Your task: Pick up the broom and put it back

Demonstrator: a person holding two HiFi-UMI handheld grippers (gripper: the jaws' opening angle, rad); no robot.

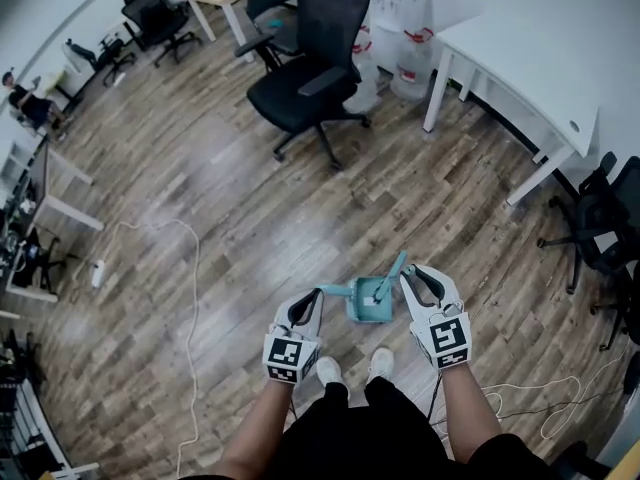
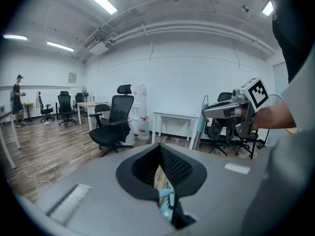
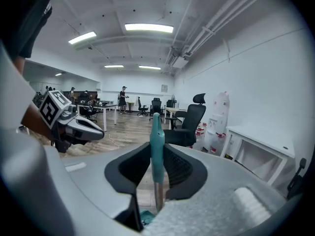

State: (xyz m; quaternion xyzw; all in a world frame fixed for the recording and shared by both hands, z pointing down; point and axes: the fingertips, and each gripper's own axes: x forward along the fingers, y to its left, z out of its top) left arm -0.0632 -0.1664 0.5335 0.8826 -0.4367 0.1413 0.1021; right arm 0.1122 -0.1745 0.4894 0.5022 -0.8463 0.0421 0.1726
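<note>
A teal dustpan hangs over the wood floor just in front of the person's feet, between my two grippers. Its side handle runs left into my left gripper, which is shut on it; in the left gripper view a teal piece sits low between the jaws. The broom's teal handle rises from the dustpan to my right gripper, which is shut on it. In the right gripper view the handle stands upright between the jaws, with a metal shaft below it.
A black office chair stands ahead, with a white table and water bottles at the far right. A white cable and a power strip lie on the floor at left. More chairs stand at the right edge.
</note>
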